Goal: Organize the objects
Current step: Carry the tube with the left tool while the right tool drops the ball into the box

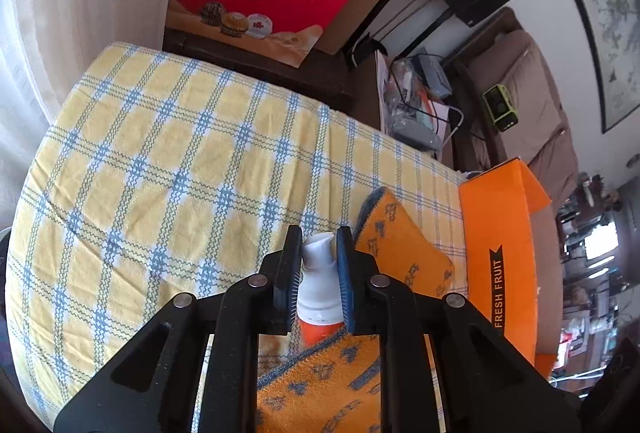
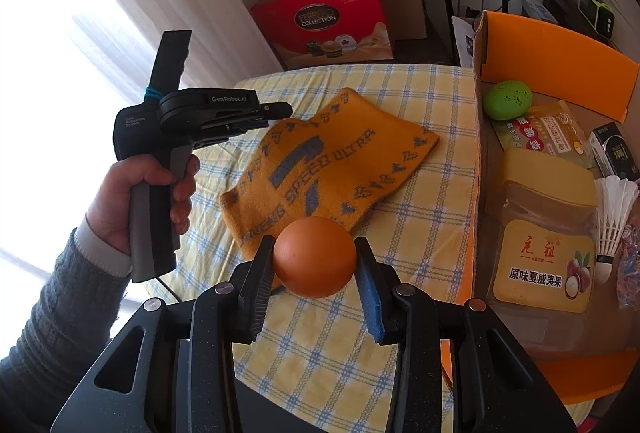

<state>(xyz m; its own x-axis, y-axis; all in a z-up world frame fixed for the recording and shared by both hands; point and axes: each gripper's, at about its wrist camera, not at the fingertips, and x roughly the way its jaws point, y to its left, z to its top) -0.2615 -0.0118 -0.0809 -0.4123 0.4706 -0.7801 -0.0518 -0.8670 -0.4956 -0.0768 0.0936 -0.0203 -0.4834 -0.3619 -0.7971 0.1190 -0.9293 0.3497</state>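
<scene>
My left gripper (image 1: 318, 253) is shut on a white-capped orange tube (image 1: 319, 287), held above an orange patterned cloth (image 1: 400, 245) on the checked table. In the right wrist view the left gripper (image 2: 276, 111) hovers over the cloth's (image 2: 320, 161) left end; the tube is hidden there. My right gripper (image 2: 314, 257) is shut on a brown egg-shaped ball (image 2: 315, 257), above the cloth's near edge. An open orange "FRESH FRUIT" box (image 2: 552, 49) stands at the right; it also shows in the left wrist view (image 1: 500, 233).
The box holds a green egg-shaped thing (image 2: 507, 99), a yellow-lidded jar (image 2: 548, 229), a packet, a dark carton and a shuttlecock (image 2: 610, 225). The yellow-blue checked tablecloth (image 1: 180, 161) covers the table. Red gift bags (image 2: 324, 21) and cardboard boxes stand behind it.
</scene>
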